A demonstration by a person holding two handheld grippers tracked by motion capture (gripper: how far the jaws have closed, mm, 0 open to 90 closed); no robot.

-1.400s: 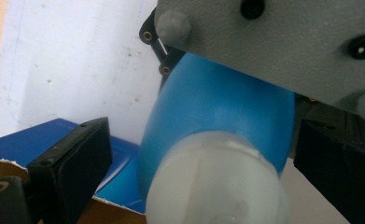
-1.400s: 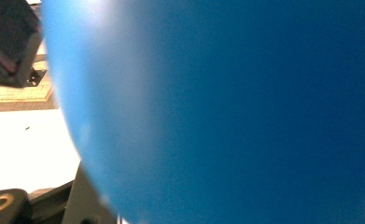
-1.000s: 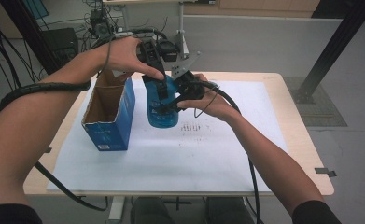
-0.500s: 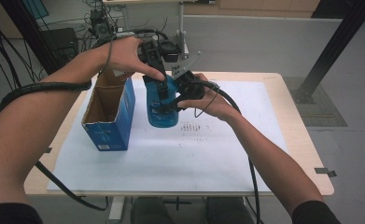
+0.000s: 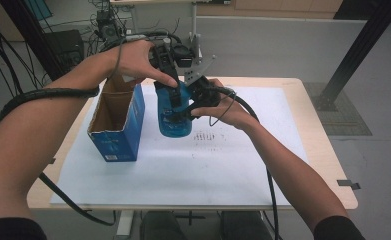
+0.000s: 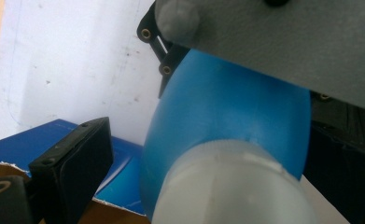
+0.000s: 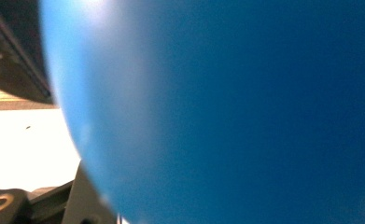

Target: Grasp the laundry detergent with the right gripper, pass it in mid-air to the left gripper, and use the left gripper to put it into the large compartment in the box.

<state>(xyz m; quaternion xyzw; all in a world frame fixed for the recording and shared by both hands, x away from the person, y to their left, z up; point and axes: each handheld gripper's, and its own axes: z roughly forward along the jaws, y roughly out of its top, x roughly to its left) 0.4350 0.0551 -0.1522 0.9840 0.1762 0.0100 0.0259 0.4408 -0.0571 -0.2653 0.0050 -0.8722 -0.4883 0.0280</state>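
A blue bottle [image 5: 176,126] with a whitish cap is held upright just right of an open blue cardboard box [image 5: 117,125]. My left gripper [image 5: 172,106] comes down from above, its jaws straddling the cap end. In the left gripper view one of its fingers [image 6: 73,158] stands a little off the bottle [image 6: 227,112], and the other is hidden. My right gripper [image 5: 189,111] clamps the bottle's side from the right. The bottle's blue wall [image 7: 217,112] sits very close to the camera in the right gripper view.
The box stands on a white sheet [image 5: 208,170] covering the wooden table [image 5: 313,150]. Faint pen marks lie on the sheet right of the bottle. Cables trail from both grippers, and black frames and equipment stand behind the table.
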